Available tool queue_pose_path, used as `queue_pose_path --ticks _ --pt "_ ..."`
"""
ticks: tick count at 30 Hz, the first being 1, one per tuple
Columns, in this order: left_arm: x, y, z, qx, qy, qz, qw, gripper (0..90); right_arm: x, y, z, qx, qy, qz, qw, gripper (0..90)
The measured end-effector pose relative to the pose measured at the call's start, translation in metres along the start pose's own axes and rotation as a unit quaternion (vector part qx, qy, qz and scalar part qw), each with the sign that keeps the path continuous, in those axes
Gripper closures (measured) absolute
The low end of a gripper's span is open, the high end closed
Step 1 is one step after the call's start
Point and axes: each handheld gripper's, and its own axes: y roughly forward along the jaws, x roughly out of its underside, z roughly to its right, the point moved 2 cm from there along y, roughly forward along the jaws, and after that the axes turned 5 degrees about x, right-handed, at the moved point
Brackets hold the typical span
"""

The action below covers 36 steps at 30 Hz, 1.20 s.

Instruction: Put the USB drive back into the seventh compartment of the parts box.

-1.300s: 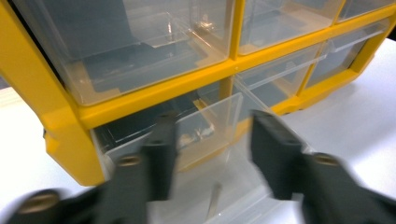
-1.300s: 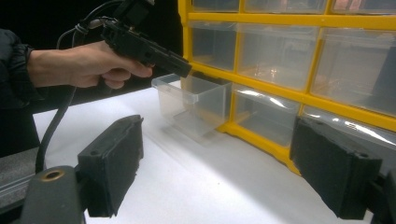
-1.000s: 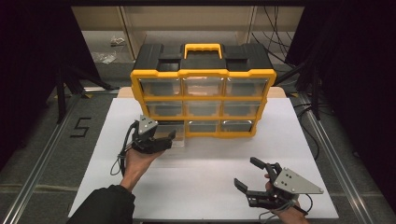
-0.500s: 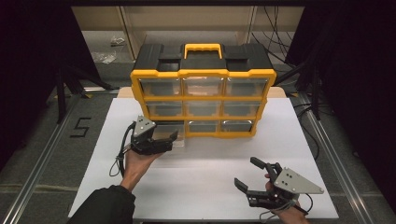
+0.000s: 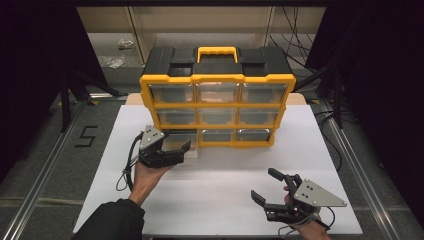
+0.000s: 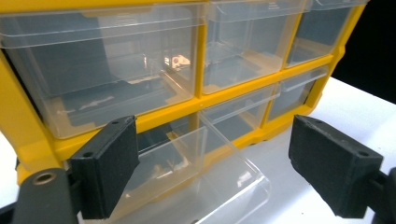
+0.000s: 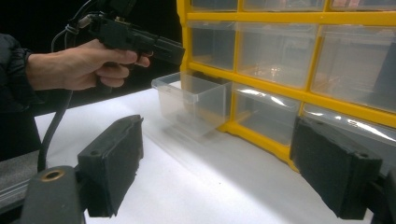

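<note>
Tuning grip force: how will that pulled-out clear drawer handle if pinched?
The clear drawer looks thin-walled and empty, so probably light and a bit flexible. Its glossy plastic may slip between the left gripper pads. Half out of the yellow organizer, it could tilt.

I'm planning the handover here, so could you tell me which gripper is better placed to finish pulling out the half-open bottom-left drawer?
Left. The left gripper hangs open right over the clear drawer, which juts from the yellow organizer. The right gripper sits open near the table's front edge, well away from it.
</note>
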Motion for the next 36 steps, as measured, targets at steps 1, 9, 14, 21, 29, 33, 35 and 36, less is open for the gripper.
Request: queue_pose_path --ticks 1,9,14,21,29,33,35,36 --pt "0.0 -0.001 0.0 0.002 0.001 0.001 1.0 15.6 0.0 0.0 0.0 0.0 0.0 0.0 1.0 18.3" --pt "0.005 -0.009 0.006 0.011 0.008 0.006 0.9999 15.7 0.0 0.0 0.0 0.001 -0.001 0.001 1.0 18.3" --pt "0.009 -0.014 0.011 0.018 0.013 0.008 0.9997 15.7 0.0 0.0 0.0 0.001 -0.002 0.001 1.0 18.3" --pt "0.011 -0.018 0.019 0.028 0.025 0.013 0.9992 15.8 0.0 0.0 0.0 0.001 -0.003 0.001 1.0 18.3" --pt "0.015 -0.023 0.02 0.03 0.022 0.012 0.9992 15.9 0.0 0.0 0.0 0.0 -0.005 0.001 1.0 18.3" --pt "0.016 -0.023 0.022 0.034 0.027 0.01 0.999 15.9 0.0 0.0 0.0 0.001 -0.005 0.001 1.0 18.3" --pt "0.017 -0.023 0.022 0.031 0.028 0.009 0.9991 15.9 0.0 0.0 0.0 0.001 -0.004 0.001 1.0 18.3" --pt "0.017 -0.023 0.022 0.032 0.028 0.009 0.9991 15.9 0.0 0.0 0.0 0.001 -0.005 0.001 1.0 18.3"
